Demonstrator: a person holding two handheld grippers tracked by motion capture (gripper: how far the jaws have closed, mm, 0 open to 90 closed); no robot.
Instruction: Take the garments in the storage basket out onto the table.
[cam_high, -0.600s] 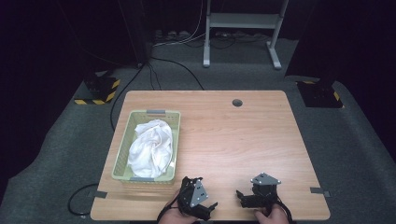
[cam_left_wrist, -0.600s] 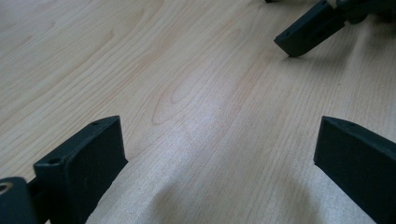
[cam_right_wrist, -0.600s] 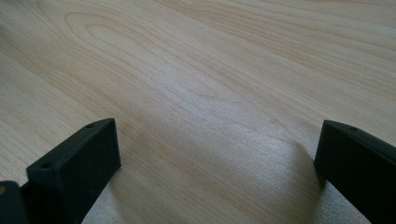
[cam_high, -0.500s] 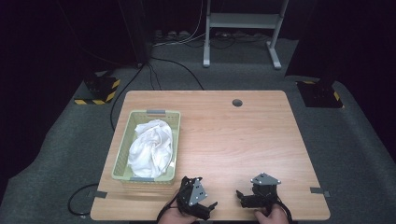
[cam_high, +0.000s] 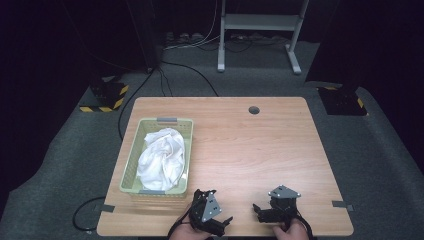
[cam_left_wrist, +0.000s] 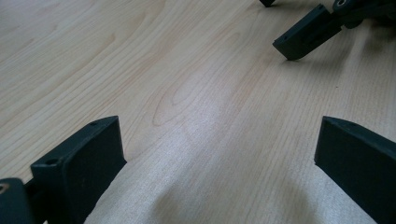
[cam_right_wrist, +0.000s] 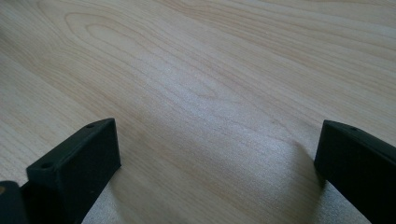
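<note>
A crumpled white cloth (cam_high: 161, 157) lies in the pale green plastic basket (cam_high: 131, 155) on the left side of the light wooden table (cam_high: 260, 150). The cloth looks soft, light and floppy. It will likely sag and unfold when lifted, so a raised fold near the top of the pile seems the best place to pinch.

The left black gripper (cam_high: 221, 224) and the right black gripper (cam_high: 258, 212) sit low at the near edge of the table, well apart from the basket. Both have their jaws spread wide with nothing between them, just bare wood.

I can see no words or labels anywhere, though the basket is small and may hide some.
</note>
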